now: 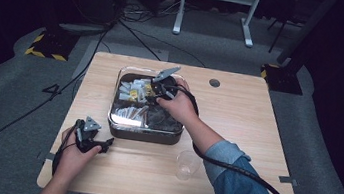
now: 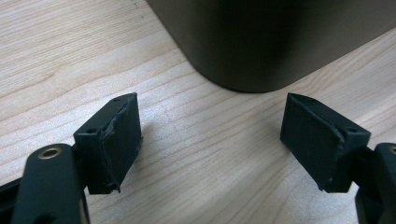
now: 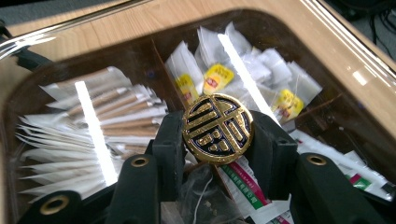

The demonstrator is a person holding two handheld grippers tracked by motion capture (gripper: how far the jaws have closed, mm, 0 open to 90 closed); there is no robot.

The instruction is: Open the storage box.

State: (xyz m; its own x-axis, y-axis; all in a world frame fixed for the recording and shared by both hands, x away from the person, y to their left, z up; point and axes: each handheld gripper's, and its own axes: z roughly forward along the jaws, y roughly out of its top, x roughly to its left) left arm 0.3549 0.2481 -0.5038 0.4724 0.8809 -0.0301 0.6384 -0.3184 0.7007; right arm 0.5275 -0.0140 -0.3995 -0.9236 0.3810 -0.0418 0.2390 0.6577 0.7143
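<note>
R gripper (image 3: 218,140) jaws tight on gold knob (image 3: 217,129); L gripper (image 2: 210,144) jaws wide, empty.

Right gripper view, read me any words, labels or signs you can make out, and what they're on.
Round gold and black knob, between the right gripper's jaws: one raised ornamental sign, no readable letters.
Yellow tags on white tea bags: print too blurred to read.
Red and green striped sachets in the dark lidded box: print too small to read.
</note>
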